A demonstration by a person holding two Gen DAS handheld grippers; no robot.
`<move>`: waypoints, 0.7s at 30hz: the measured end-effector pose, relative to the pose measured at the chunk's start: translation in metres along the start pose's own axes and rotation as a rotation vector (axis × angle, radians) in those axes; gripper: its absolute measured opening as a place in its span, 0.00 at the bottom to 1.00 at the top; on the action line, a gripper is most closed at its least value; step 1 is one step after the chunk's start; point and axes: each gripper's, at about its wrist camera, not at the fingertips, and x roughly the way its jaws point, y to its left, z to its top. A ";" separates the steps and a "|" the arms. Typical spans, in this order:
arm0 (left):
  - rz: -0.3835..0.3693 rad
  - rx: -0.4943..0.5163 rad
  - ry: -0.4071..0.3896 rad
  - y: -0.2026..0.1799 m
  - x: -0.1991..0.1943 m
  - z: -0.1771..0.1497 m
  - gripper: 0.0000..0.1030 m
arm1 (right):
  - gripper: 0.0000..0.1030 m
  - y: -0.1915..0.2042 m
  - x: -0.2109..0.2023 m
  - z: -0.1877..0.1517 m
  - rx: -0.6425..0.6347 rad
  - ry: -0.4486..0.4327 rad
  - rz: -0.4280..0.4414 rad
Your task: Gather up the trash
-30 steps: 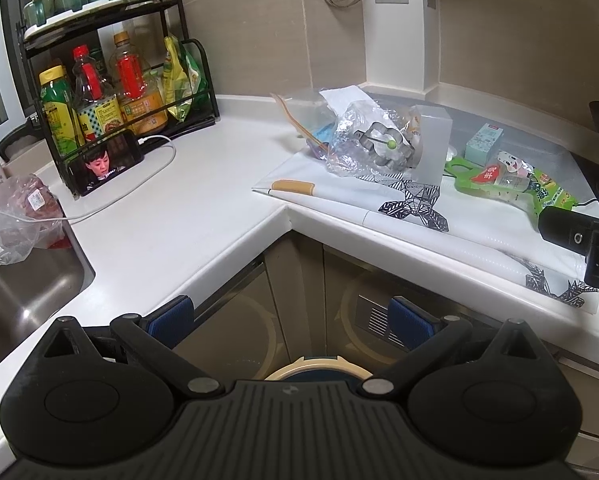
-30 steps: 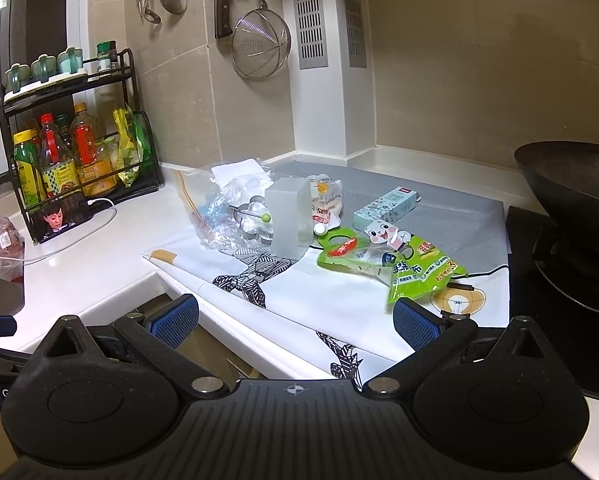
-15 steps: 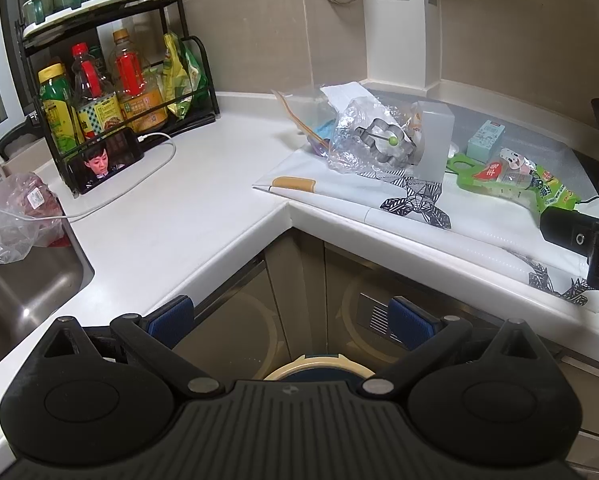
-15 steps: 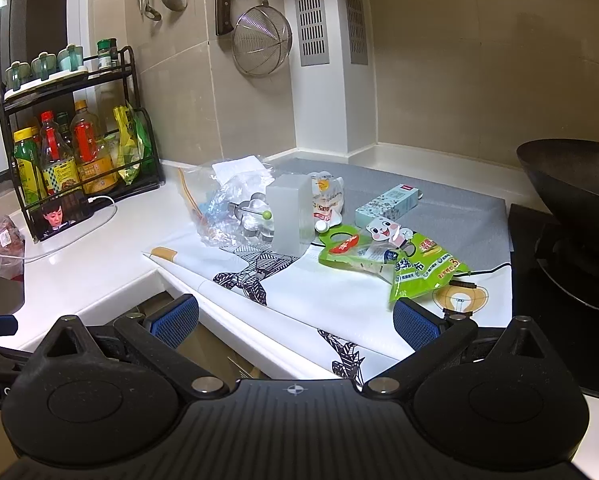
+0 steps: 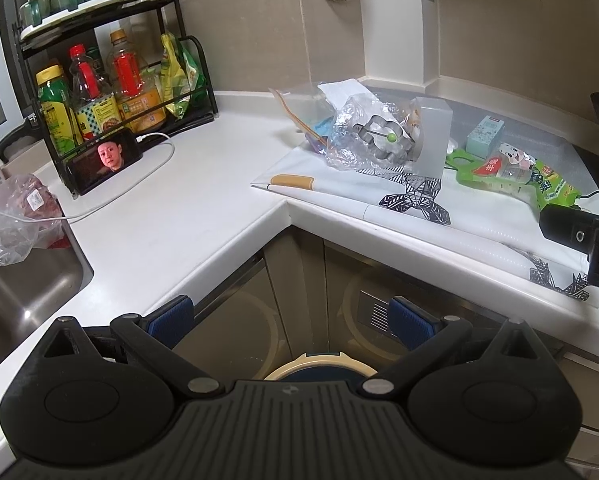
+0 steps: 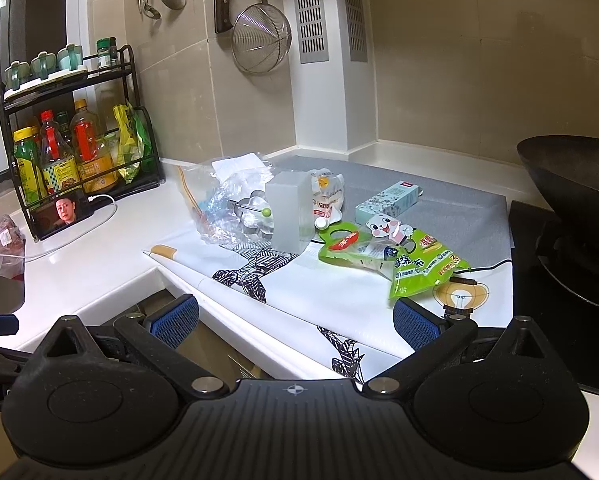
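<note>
Two grippers hang before the corner counter [image 5: 187,216], each with its blue-padded fingers spread wide and nothing between them: the left gripper [image 5: 295,320] over the cabinet fronts, the right gripper [image 6: 295,320] at the counter's edge. The trash lies on a white printed mat [image 6: 339,300], at about 1 o'clock from the left gripper and 12 o'clock from the right. It counts one crumpled clear plastic bag [image 6: 235,200] holding a metal cutter, one frosted box [image 6: 289,216], one white pouch [image 6: 327,196], one pale green carton [image 6: 391,200] and one green packet [image 6: 399,256]. The packet carries Chinese characters and a cartoon cat tag; its small print is too fine to read. At 10 o'clock, a black rack [image 6: 79,140] holds several labelled bottles, their writing unreadable. A phone [image 5: 105,160] leans at its foot. The wok [image 6: 575,200] at 3 o'clock is cut off by the frame edge.
</note>
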 end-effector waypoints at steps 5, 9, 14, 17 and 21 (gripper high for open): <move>0.002 0.001 0.003 0.000 0.001 0.000 1.00 | 1.00 0.000 0.001 -0.001 -0.003 -0.003 0.000; 0.003 0.004 0.008 0.000 0.002 0.000 1.00 | 1.00 -0.001 0.002 -0.001 0.000 -0.004 0.003; 0.006 0.010 0.014 -0.002 0.005 0.000 1.00 | 1.00 -0.002 0.005 -0.001 0.002 -0.001 0.005; 0.009 0.012 0.018 -0.003 0.006 0.000 1.00 | 1.00 -0.002 0.007 -0.001 0.002 0.006 0.004; 0.013 0.017 0.023 -0.004 0.009 0.001 1.00 | 1.00 -0.004 0.010 -0.002 0.006 0.015 0.006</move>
